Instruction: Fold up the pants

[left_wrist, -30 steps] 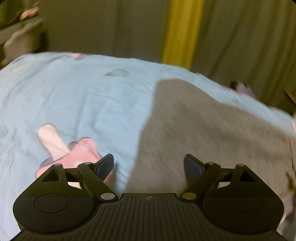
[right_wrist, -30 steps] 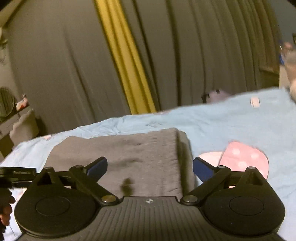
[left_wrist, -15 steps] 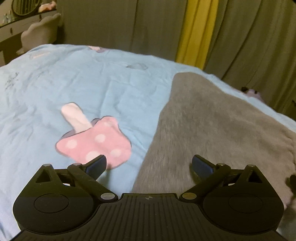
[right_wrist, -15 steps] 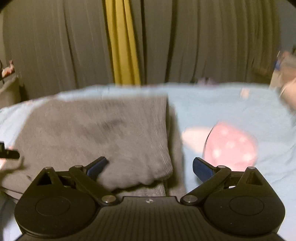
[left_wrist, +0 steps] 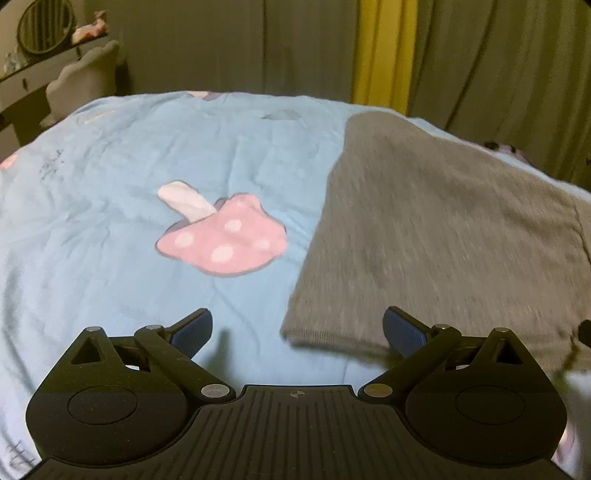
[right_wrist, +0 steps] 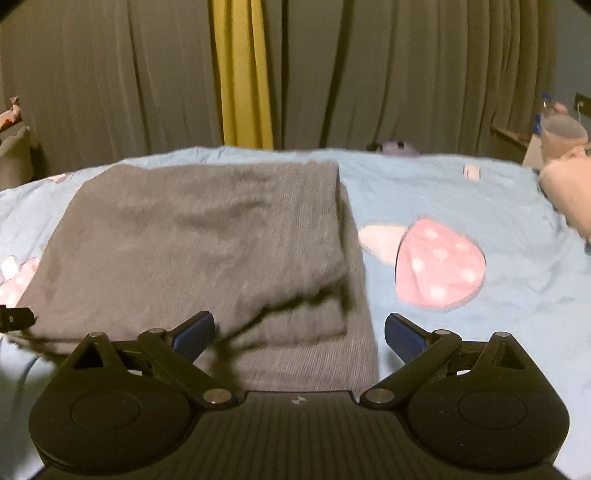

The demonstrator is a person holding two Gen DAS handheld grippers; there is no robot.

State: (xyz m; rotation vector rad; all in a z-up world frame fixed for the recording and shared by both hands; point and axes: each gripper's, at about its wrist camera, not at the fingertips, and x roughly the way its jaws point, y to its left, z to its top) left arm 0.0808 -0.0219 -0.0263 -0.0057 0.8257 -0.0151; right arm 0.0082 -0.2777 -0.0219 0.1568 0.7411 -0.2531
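Here, folded grey pants [right_wrist: 207,236] flat on blue bedsheet [left_wrist: 110,166], left gripper [left_wrist: 297,328] jaws just opened, wide and empty, right gripper [right_wrist: 299,332] also spread, holding nothing.

Pants [right_wrist: 207,236]: plain grey knit. Bedsheet [left_wrist: 110,184]: light blue with pink white-dotted mushroom print [left_wrist: 225,240], pale stem. Curtains [right_wrist: 406,74] far: grey-brown, one yellow panel [right_wrist: 243,74]. Gripper pads [left_wrist: 192,334]: blue on black.

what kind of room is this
Most likely a bedroom: grey pants lie folded on a bed with a blue mushroom-print cover, long curtains hang behind it, and a dresser with a round mirror stands to one side.
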